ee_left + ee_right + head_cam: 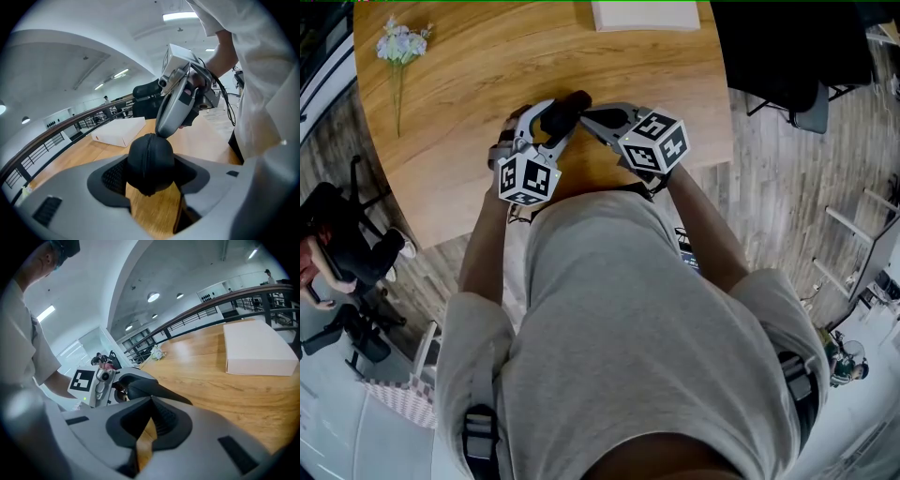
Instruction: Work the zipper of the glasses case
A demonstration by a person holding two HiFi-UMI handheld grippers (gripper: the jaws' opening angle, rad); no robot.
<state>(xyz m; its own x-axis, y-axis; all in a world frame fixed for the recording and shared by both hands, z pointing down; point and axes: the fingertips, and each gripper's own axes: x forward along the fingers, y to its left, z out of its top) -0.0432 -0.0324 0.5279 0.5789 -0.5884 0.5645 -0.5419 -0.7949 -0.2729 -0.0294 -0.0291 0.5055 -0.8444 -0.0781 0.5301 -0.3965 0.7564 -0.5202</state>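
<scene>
The black glasses case (563, 113) is held a little above the wooden table (478, 84), near its front edge. My left gripper (551, 122) is shut on it: in the left gripper view the rounded end of the glasses case (150, 159) fills the gap between both pads, its zipper seam running up the middle. My right gripper (587, 116) is shut, and its fingers (169, 115) come down onto the top of the case at the seam. The right gripper (151, 399) has its jaws pressed together against the dark case (161, 391). I cannot see a zipper pull.
A white box (645, 15) lies at the table's far edge, also in the side views as a white box (119, 132) and a white box (257, 348). A sprig of flowers (401, 45) lies far left. A black chair (347, 258) stands on the floor at left.
</scene>
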